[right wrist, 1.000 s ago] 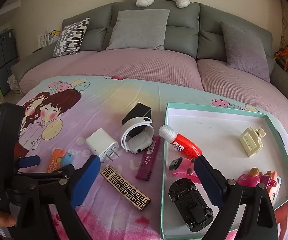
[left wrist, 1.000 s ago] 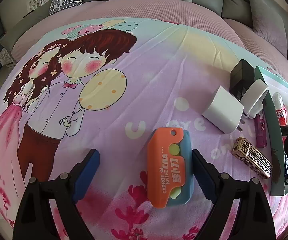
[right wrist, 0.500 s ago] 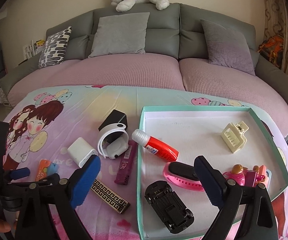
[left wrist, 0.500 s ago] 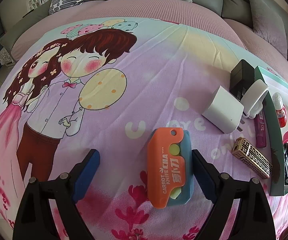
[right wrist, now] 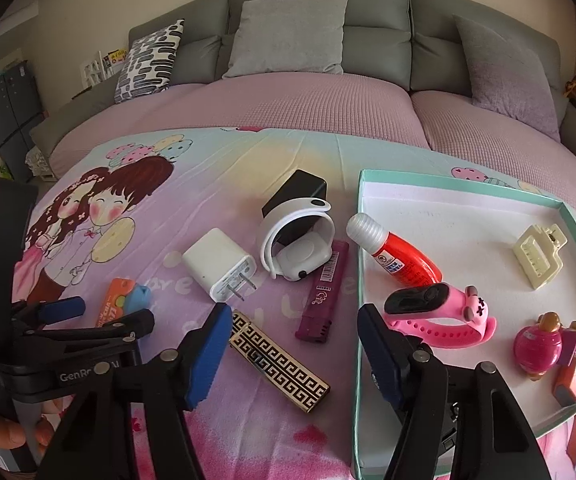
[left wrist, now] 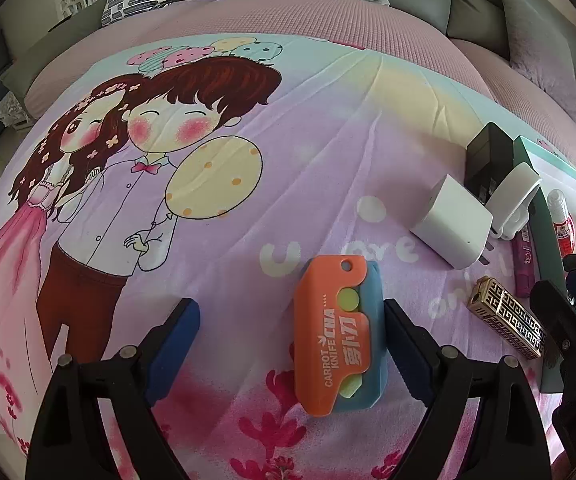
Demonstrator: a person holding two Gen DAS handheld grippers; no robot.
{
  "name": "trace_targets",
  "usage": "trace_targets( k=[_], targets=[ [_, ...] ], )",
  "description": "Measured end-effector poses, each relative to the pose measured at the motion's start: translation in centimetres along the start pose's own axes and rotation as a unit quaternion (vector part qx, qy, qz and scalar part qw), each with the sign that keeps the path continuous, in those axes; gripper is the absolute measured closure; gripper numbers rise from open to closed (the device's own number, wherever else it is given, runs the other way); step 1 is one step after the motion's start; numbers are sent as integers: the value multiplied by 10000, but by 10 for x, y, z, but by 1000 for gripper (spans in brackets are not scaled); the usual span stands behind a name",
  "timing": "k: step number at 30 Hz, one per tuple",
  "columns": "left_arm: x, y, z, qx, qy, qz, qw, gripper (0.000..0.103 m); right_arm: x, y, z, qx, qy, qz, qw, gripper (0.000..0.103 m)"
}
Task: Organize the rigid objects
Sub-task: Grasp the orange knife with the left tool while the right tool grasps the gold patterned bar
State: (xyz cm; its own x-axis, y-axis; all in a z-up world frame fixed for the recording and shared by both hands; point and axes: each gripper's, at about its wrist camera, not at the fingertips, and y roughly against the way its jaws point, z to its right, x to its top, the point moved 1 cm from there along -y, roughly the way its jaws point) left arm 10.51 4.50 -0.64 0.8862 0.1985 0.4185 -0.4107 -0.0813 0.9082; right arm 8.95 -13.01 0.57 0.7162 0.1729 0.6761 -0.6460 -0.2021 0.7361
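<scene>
Carrot knife (left wrist: 337, 338) lies lengthwise, hole end pointing away, between the left gripper (left wrist: 291, 336)'s wide-open fingers, ungripped.

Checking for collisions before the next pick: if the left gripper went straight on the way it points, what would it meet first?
Probably the orange carrot knife toy, lying between the open left gripper fingers, nearer one pad. Beneath it is only the cartoon bedsheet. Depth is hard to judge.

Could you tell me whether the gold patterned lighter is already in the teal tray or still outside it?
Outside. The gold patterned lighter lies flat on the printed sheet, left of the teal tray.
</scene>
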Motion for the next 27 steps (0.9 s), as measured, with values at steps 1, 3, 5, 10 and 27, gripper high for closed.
trace_targets(
  k=[1,3,5,10,27],
  targets=[
    [0,0,0,-1,2,1,10000,12,0,1,-2,63,7,21,10000,35],
    [0,0,0,-2,2,1,10000,12,1,2,-6,127,89,37,9999,36],
    [0,0,0,-1,3,0,10000,12,-1,0,-12,149,191,-17,9997,39],
    [0,-1,0,-2,6,1,10000,12,-5,-12,-17,212,279,-270,9990,47],
    [0,-3,-1,-8,17,-1,10000,12,-16,-20,-16,525,-30,-1032,9933,50]
  ],
)
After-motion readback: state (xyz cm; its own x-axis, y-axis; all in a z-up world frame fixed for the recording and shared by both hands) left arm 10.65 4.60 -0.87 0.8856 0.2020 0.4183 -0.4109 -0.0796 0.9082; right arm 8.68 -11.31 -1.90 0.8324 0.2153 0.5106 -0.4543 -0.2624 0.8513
